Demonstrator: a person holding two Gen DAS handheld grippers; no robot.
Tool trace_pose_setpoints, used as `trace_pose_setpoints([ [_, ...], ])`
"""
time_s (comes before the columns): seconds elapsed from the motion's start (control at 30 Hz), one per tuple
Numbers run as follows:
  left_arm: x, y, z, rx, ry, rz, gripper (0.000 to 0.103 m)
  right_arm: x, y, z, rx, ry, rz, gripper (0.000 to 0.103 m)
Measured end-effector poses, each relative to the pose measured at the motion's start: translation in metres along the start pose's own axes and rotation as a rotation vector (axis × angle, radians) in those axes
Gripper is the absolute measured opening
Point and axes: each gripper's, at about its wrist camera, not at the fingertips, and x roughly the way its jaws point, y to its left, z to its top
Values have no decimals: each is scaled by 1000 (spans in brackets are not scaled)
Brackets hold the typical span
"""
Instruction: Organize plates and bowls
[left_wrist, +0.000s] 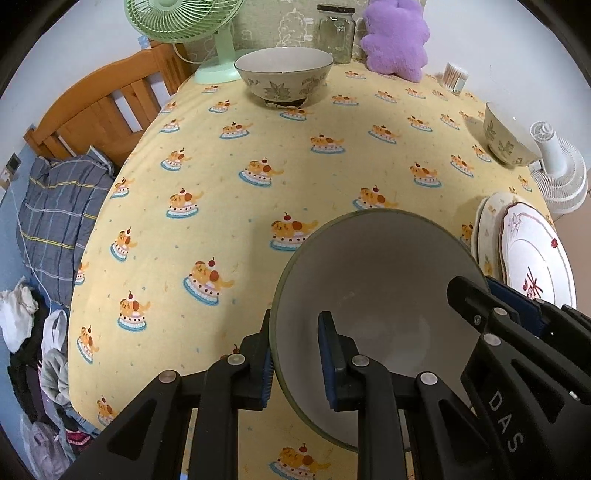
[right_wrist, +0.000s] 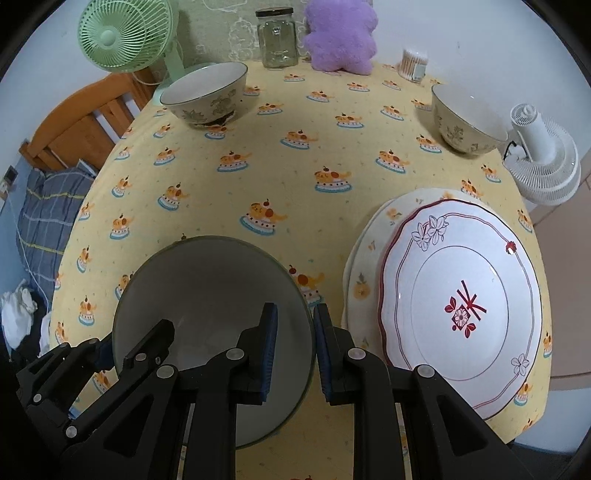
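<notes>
A grey-white bowl sits at the near edge of the table; it also shows in the right wrist view. My left gripper straddles its left rim, one finger inside and one outside. My right gripper straddles its right rim the same way. Both look closed on the rim. A leaf-patterned bowl stands far left, a second one far right. A red-trimmed white plate lies on a cream plate at the near right.
The table has a yellow cloth. At the back stand a green fan, a glass jar, a purple plush and a cotton swab tub. A white fan stands off the right edge. A wooden bed frame is left.
</notes>
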Motion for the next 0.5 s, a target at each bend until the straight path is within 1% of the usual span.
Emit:
trace_pose_setpoints([
  [0.13,1,0,-2,-5,13,-1,19,-1,-1,-1,0,3,8,24],
  [0.2,0,0,-3,-8,17,-3,24,-1,-1,-3,-1,4,17,25],
  [0.23,0,0,-4,-9,18,-4,25,-2,-1,-3,-3,3,19,25],
  [0.3,-2,1,-6,-9,16,-7,31,-2,-1,-4,-7,3,26,26],
  [0.37,-4,0,-7,-3,15,5,34,-2,0,-5,-10,8,28,28],
  [0.4,-5,0,-8,-3,12,10,38,-1,0,-5,-12,12,22,36],
  [0.43,-6,1,-8,-5,11,10,40,-1,0,-5,-9,14,20,45],
  [0.47,-8,2,-8,-8,10,9,45,-1,-1,-5,-5,12,21,48],
  [0.5,-9,3,-8,-11,9,10,54,-2,-1,-5,-1,9,21,50],
])
